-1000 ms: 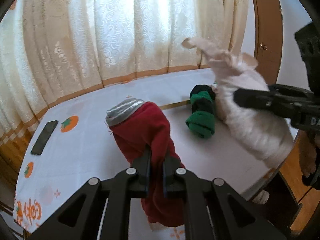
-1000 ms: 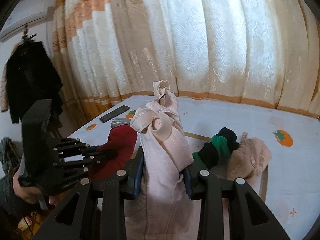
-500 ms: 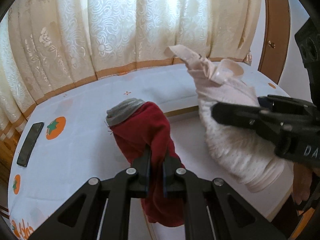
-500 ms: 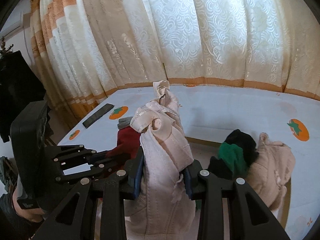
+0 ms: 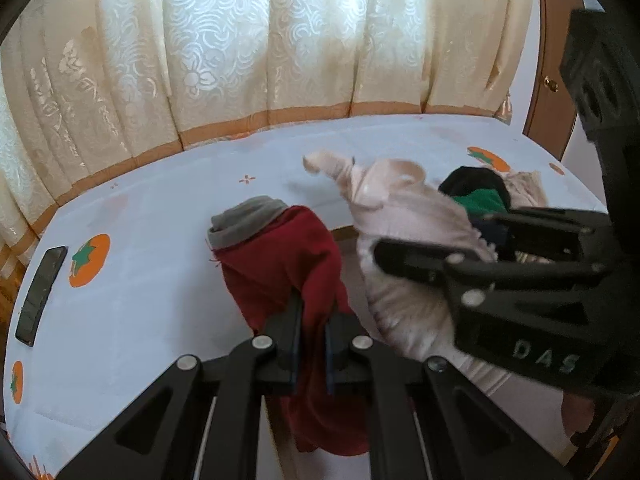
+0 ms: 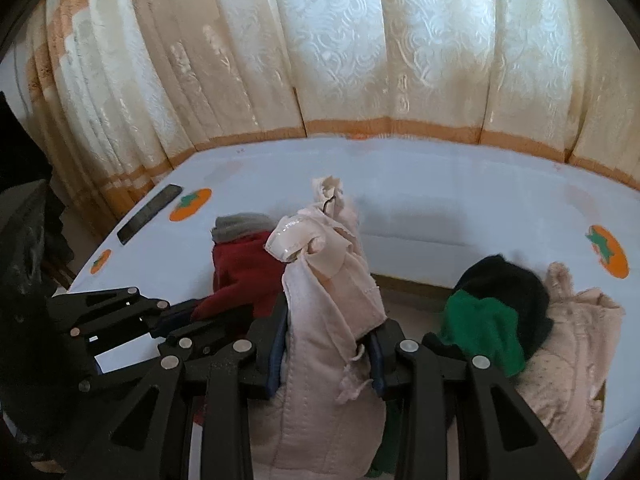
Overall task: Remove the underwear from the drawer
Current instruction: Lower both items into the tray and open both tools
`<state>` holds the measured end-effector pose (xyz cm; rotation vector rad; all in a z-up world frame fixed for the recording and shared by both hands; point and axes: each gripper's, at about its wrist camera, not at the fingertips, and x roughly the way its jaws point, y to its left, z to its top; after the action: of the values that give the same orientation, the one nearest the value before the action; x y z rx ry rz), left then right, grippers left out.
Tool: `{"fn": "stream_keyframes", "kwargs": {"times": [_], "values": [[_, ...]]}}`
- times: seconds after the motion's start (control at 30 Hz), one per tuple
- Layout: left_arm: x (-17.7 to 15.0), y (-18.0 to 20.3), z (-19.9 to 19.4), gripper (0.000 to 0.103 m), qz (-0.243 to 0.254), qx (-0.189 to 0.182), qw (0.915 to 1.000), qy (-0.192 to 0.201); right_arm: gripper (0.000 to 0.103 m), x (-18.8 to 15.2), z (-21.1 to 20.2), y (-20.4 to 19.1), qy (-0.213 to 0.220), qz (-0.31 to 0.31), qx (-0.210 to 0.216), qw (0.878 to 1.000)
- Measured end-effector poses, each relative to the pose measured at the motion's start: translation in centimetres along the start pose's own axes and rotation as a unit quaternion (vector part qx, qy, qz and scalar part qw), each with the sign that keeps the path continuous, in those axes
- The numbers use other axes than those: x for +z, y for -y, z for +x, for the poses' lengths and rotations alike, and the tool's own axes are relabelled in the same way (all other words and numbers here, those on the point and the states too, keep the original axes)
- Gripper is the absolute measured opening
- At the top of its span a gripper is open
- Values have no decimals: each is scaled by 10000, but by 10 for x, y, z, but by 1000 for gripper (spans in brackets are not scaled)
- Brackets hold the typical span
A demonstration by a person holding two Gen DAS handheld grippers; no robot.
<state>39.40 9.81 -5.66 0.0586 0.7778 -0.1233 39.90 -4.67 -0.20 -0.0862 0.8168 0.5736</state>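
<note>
Both of your grippers have come lower over the bed (image 6: 460, 204) since before. Your left gripper (image 5: 310, 344) pinches red underwear (image 5: 280, 268) (grey waistband up); your right gripper (image 6: 328, 352) clamps pale pink underwear (image 6: 328, 320), both above the sheet.

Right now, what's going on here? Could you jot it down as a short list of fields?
Setting: bed with white sheet printed with orange fruits, cream curtain behind
Left gripper: shut on red garment with grey waistband
Right gripper: shut on pale pink garment
Already on the bed: green and black garment, beige garment
Also there: dark phone near the sheet's edge
Drawer: not in view
</note>
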Motion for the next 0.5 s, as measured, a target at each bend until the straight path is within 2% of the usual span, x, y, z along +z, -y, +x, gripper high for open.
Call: {"fn": "stream_keyframes", "kwargs": {"times": [0.17,0.33,0.4,0.5], "values": [[-1,0,7,7,-12,-13,10000,-55,37,-7,10,6,-158,46,-53,9999],[0,2,10,13,31,87,9999,-134,37,-8,11,9,-208,42,-56,9998],[0,2,10,13,18,97,9998,-152,39,-8,11,9,-210,57,-38,9998],[0,2,7,19,-49,89,9998,-173,43,-10,4,8,-176,-56,-45,9998]]}}
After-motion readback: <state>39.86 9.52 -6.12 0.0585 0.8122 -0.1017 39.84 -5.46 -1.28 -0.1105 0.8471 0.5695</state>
